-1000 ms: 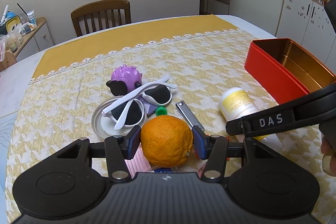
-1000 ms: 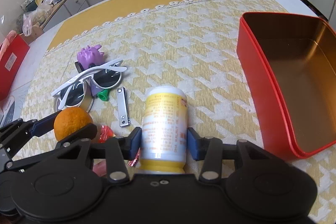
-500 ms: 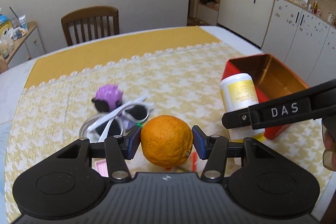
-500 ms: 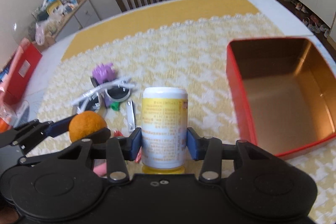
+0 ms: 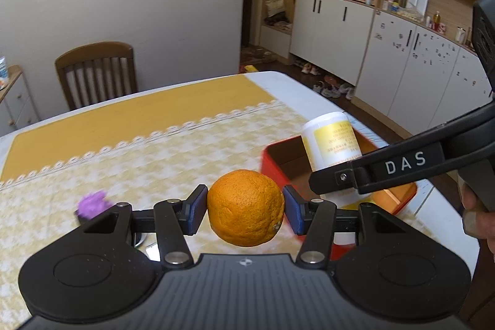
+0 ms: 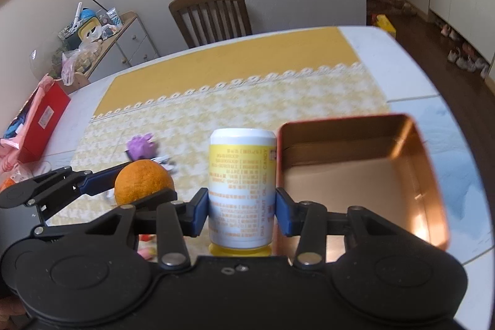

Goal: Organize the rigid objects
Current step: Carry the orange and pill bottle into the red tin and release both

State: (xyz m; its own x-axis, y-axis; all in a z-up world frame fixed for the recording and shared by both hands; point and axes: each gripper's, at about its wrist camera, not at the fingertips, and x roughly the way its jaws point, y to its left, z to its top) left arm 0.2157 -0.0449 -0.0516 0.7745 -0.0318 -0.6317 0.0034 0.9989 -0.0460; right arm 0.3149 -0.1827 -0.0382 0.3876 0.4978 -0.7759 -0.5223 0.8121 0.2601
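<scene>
The orange (image 5: 246, 207) was held clear of the table between the blue pads of the left gripper (image 5: 246, 211), gripped across its widest part, the jaws closed only as far as the fruit's girth allowed. It was judged firm but yielding under the peel, moderately heavy and round enough to roll, so a hold at the equator with modest pressure was thought best. At about two o'clock from it in the left wrist view, the yellow-labelled bottle (image 6: 242, 187) was carried upright by the right gripper (image 6: 242, 211), pinched at mid-body with its yellow cap toward the palm; it was judged light, stiff and smooth-walled, hence liable to slip if squeezed near the rounded end. The red tin (image 6: 365, 172), open and with nothing seen inside, lay at three o'clock just beside the bottle, its copper interior catching the light. Further out, a purple spiky toy (image 6: 140, 146) and blurred small items were left on the yellow patterned tablecloth (image 6: 247, 101), with a wooden chair (image 6: 213, 14) at twelve o'clock
</scene>
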